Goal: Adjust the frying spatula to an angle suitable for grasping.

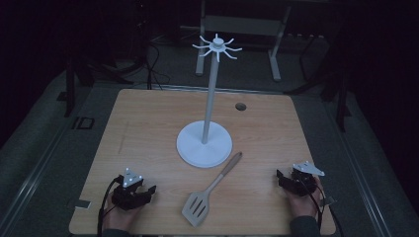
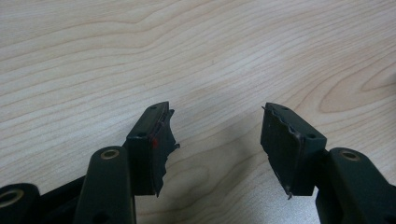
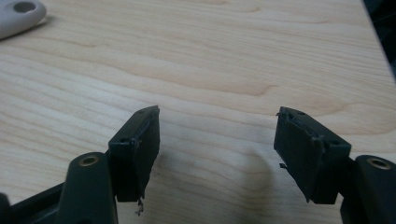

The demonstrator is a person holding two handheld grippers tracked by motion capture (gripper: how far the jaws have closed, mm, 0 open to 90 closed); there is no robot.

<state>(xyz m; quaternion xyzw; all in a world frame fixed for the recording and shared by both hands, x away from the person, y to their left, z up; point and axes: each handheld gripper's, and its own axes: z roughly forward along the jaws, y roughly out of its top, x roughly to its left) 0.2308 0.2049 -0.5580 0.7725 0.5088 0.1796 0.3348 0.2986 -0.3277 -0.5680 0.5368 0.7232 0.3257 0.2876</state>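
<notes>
A grey slotted spatula (image 1: 196, 209) with a wooden handle (image 1: 226, 172) lies flat on the wooden table (image 1: 148, 123), in front of a white hook stand (image 1: 211, 94) on a round base (image 1: 190, 143). My left gripper (image 1: 134, 186) rests at the table's near left, held by a hand. Its jaws (image 2: 215, 109) stand open over bare wood. My right gripper (image 1: 289, 178) rests at the near right, also open (image 3: 217, 112) with nothing between the pads. The spatula's rounded handle end (image 3: 18, 14), with a hole in it, lies at the top left of the right gripper view.
The stand's top carries several short hooks (image 1: 216, 47). A small round hole (image 1: 240, 106) sits in the tabletop at the back right. Dark floor, cables and a metal frame (image 1: 242, 24) lie beyond the far edge.
</notes>
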